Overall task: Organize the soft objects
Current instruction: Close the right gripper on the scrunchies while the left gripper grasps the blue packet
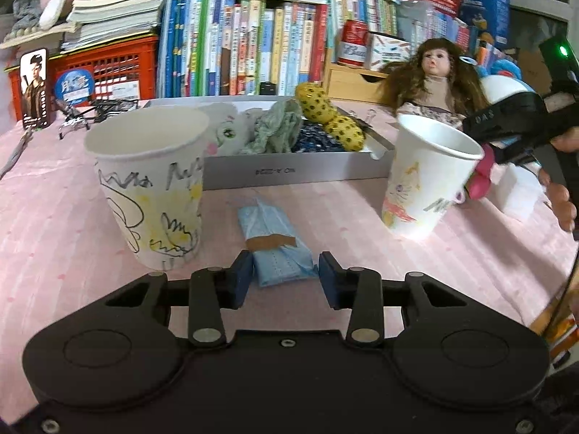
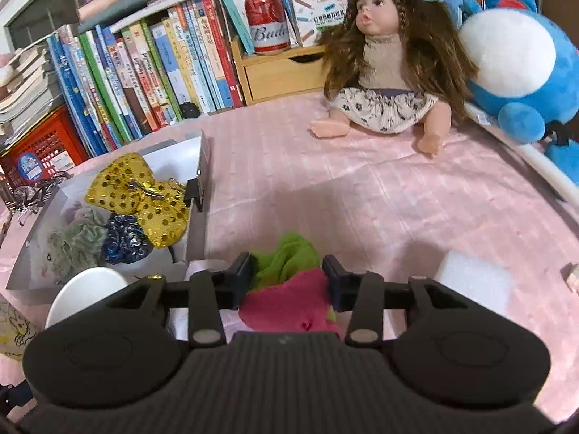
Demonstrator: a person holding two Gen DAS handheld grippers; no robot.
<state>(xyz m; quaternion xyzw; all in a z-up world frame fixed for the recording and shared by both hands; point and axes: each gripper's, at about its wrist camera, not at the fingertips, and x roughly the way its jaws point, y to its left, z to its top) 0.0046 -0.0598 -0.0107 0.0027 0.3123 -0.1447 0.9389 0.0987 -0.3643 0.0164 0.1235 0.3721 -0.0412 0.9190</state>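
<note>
A worktop (image 2: 362, 188) under a pink cloth carries everything, with a wall of books (image 1: 253, 43) standing along its far edge. A blue and white plush toy (image 2: 514, 54) sits at the far right corner, and a long-haired doll (image 2: 387, 68) sits upright just beside it. A shallow grey box (image 1: 296, 171) lies toward the middle of the worktop, holding a yellow spotted bow (image 2: 144, 199), a pale green scrunchie (image 2: 77, 242), a dark blue scrunchie (image 2: 126, 244) and a white plush piece (image 1: 224, 132).

In front of the box stand two drawn-on paper cups: the left cup (image 1: 152, 184) upright, the right cup (image 1: 423, 181) tilted toward the right.

The right hand-held gripper (image 2: 286, 275) is clenched on a pink and green soft toy (image 2: 289, 278), which in the left wrist view shows as a pink shape (image 1: 479, 177) touching the rim of the tilted cup.

The left hand-held gripper (image 1: 286, 278) is released, its pads on either side of the near end of a folded blue face mask pack (image 1: 275, 242) that lies flat on the cloth between the two cups; the left pad is close against the pack, the right one stands slightly apart.

A red can (image 2: 267, 21) stands on a small wooden drawer (image 2: 282, 72) behind the doll.
</note>
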